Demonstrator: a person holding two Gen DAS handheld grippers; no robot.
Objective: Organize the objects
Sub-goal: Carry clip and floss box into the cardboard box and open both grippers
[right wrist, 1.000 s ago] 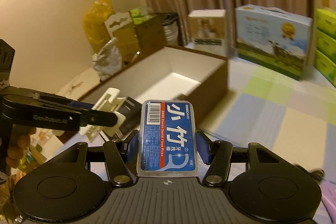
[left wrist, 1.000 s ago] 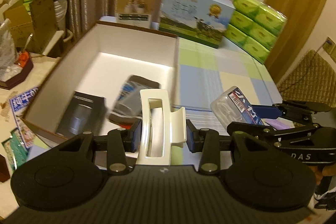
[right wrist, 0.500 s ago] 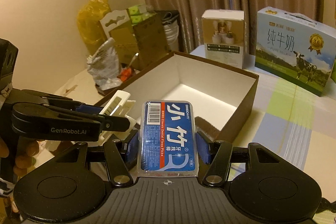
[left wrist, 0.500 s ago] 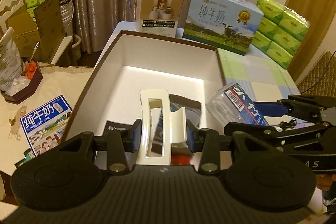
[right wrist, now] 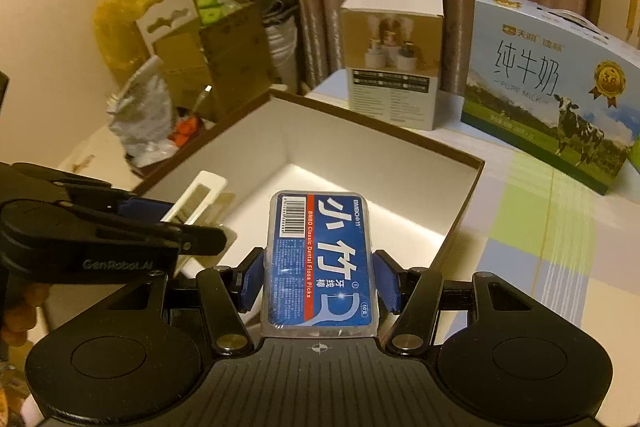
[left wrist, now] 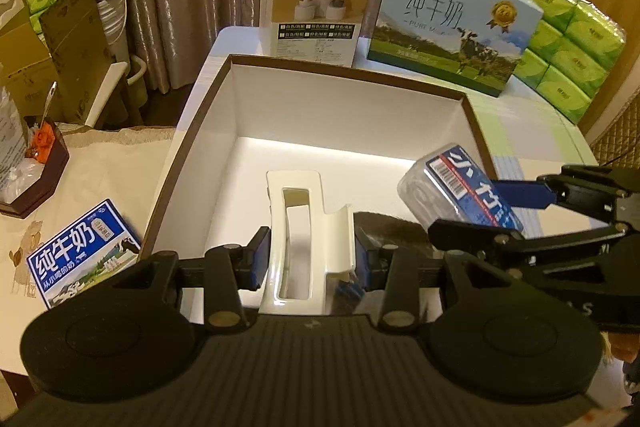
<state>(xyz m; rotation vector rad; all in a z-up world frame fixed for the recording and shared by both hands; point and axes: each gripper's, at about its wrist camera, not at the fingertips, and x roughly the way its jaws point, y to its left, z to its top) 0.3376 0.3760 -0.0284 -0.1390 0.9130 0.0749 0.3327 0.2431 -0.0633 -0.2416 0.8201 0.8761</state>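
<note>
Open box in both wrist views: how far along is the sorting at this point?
Done: hard to say; the box shows mostly bare white floor, with a dark thing at its near edge that is hidden behind the claws.
In hand: the left claw grips a white hair clip, and the right claw grips a blue dental floss pick case, both above the box.
Left: releasing both inside.

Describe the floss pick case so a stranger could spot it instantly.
Find the big open brown box with white walls. Above its near corner, the right gripper clamps the floss pick case: clear plastic, blue label, unlike the plain white hair claw alongside.
</note>
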